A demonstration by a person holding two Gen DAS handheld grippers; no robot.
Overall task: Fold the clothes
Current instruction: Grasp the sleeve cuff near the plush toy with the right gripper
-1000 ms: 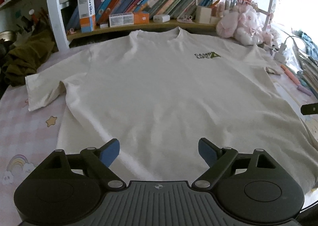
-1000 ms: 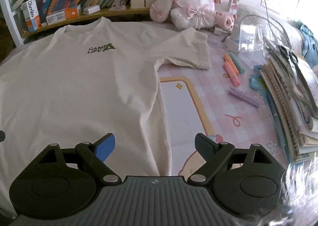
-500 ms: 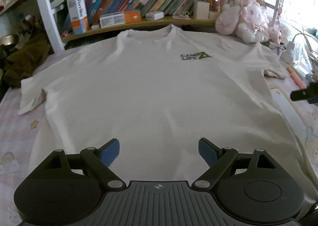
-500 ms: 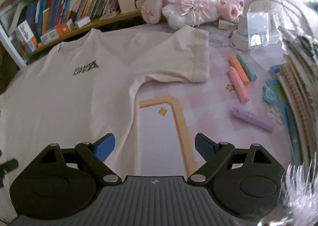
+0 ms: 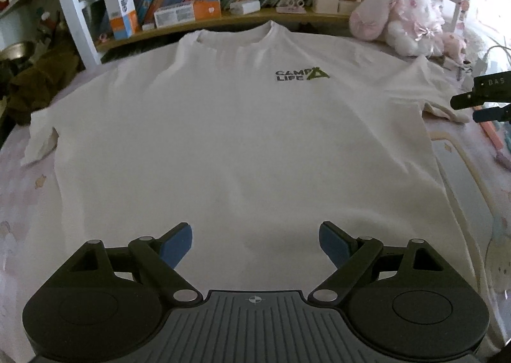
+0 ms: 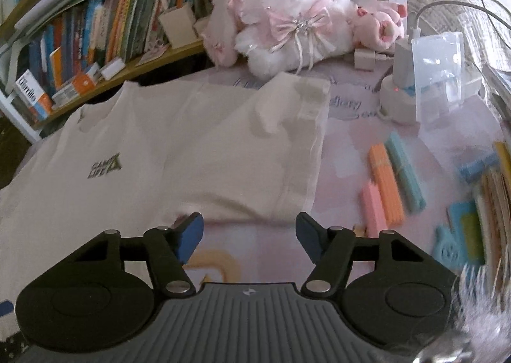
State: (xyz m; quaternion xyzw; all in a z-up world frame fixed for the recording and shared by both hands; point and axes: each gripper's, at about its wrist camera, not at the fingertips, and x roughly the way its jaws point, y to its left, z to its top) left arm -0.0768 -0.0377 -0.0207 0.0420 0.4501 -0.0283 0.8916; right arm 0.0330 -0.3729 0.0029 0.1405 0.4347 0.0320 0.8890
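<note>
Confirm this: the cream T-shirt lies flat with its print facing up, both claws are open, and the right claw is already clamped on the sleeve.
Not quite. The right claw is not clamped on the sleeve; the right wrist view shows it open, short of the sleeve's edge, gripping nothing. The rest holds: the T-shirt lies flat, print up, and the left claw is open.

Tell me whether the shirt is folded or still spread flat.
Spread flat. The shirt lies front up, logo showing, both sleeves out to the sides; no fold made yet.
</note>
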